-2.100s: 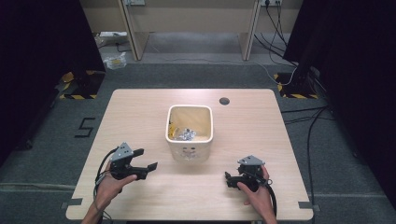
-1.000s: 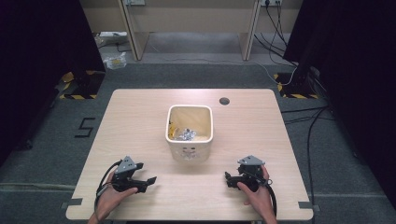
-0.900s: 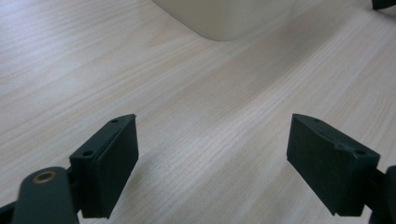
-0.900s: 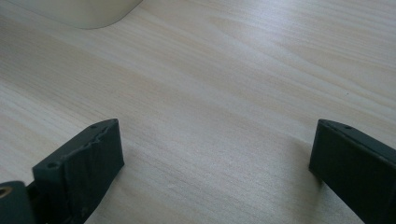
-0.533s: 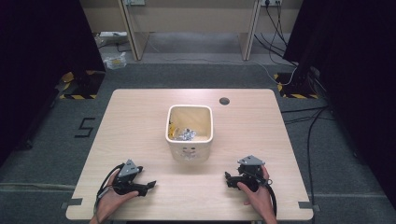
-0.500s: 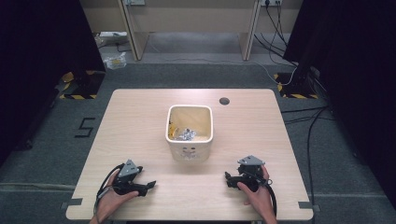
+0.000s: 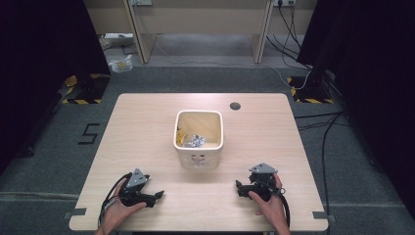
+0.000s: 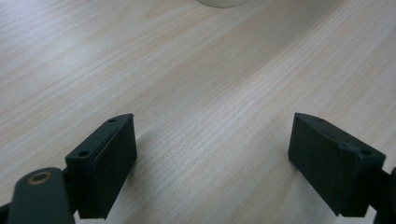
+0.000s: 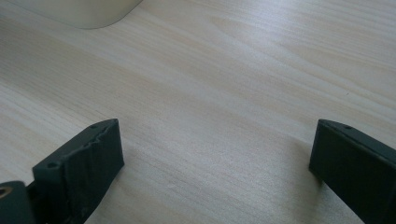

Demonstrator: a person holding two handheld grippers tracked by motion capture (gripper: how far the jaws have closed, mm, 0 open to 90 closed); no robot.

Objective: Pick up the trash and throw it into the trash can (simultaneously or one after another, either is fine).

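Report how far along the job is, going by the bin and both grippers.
Done, apparently: crumpled foil and yellow scraps lie inside the cream bin at mid-table. In hand: nothing. The left gripper and right gripper sit low at the near edge, jaws wide apart over bare wood. Left: no loose item lies on the table, so little seems to remain.

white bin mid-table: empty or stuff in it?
Not empty. The high view shows the upright bin with crumpled silvery scrap and something yellow at its bottom. What they are, cannot tell.

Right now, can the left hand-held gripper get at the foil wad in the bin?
Probably yes: left hand-held gripper is open, bare table lies between it and the open-topped bin; the foil wad needs an approach over the rim.
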